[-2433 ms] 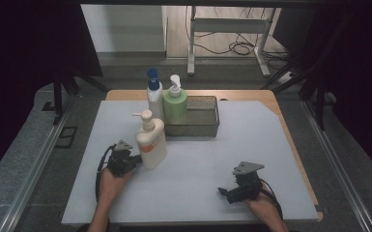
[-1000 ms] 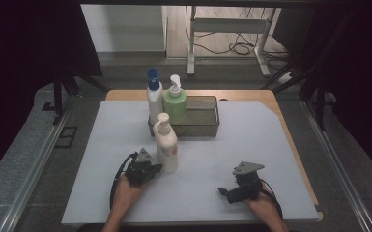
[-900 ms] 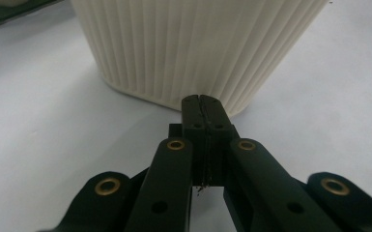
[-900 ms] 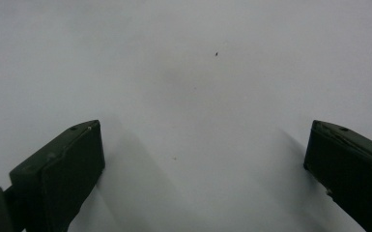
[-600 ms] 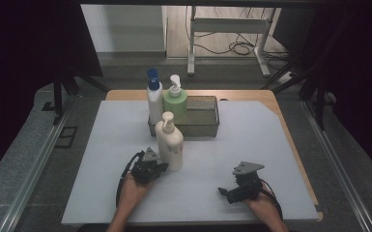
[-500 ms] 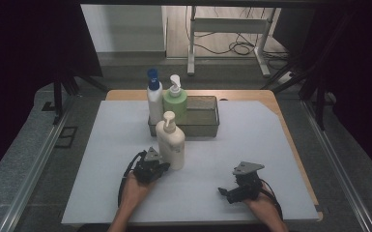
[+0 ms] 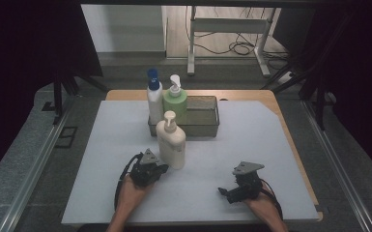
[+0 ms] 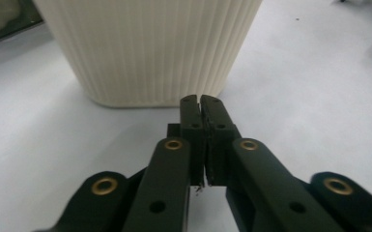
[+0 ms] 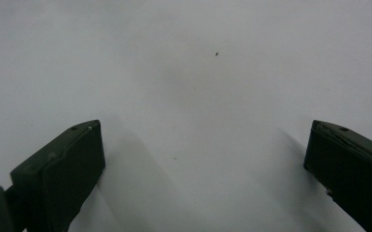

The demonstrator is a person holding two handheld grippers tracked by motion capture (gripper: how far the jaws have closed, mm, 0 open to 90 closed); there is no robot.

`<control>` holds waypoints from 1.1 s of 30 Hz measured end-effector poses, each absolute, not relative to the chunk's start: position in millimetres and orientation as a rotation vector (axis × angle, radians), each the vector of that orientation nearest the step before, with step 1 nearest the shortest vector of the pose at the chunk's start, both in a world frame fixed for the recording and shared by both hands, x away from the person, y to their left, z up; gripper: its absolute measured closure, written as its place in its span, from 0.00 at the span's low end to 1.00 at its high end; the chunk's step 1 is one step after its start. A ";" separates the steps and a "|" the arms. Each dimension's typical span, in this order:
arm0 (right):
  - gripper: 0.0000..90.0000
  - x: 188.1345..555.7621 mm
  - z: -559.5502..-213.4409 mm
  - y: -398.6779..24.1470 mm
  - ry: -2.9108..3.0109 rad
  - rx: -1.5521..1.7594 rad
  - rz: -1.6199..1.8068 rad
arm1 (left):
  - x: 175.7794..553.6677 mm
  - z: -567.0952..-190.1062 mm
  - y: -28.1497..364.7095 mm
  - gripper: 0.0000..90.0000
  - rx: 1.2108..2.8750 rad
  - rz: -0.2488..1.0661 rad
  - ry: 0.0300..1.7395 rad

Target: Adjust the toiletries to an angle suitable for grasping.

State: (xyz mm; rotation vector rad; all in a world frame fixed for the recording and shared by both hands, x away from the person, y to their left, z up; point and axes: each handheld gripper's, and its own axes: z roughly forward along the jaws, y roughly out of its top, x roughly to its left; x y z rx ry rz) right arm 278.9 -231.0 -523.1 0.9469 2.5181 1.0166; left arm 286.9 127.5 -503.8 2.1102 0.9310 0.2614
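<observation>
On the white mat [image 7: 270, 145], near my side of the table, I have the left gripper [image 7: 159, 170] with its jaws pressed together on nothing, their tips just short of the ribbed base of the cream pump bottle [image 8: 150, 48]. The last small parting of the jaws leaves only a hairline between them in the left gripper view. From the high view that cream pump bottle [image 7: 171, 143] stands upright on the mat, just right of the gripper and in front of the dark tray [image 7: 203, 121].

Behind it, at the tray's left end, a white bottle with a blue cap [image 7: 154, 96] and a green pump bottle [image 7: 175, 99] stand upright side by side.

My right gripper [image 7: 229, 193] rests well apart toward the mat's near right, jaws spread wide over bare mat [image 9: 198, 96], holding nothing.
</observation>
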 end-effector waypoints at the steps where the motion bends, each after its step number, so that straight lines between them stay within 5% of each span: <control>1: 0.01 278.9 -523.0 -230.9 2.518 0.947 1.016 | 284.5 -503.2 128.7 0.94 2.109 0.267 0.933; 33: 0.00 279.6 -497.6 -213.6 2.546 0.853 1.084 | 248.0 -518.4 137.7 0.32 2.185 0.410 1.053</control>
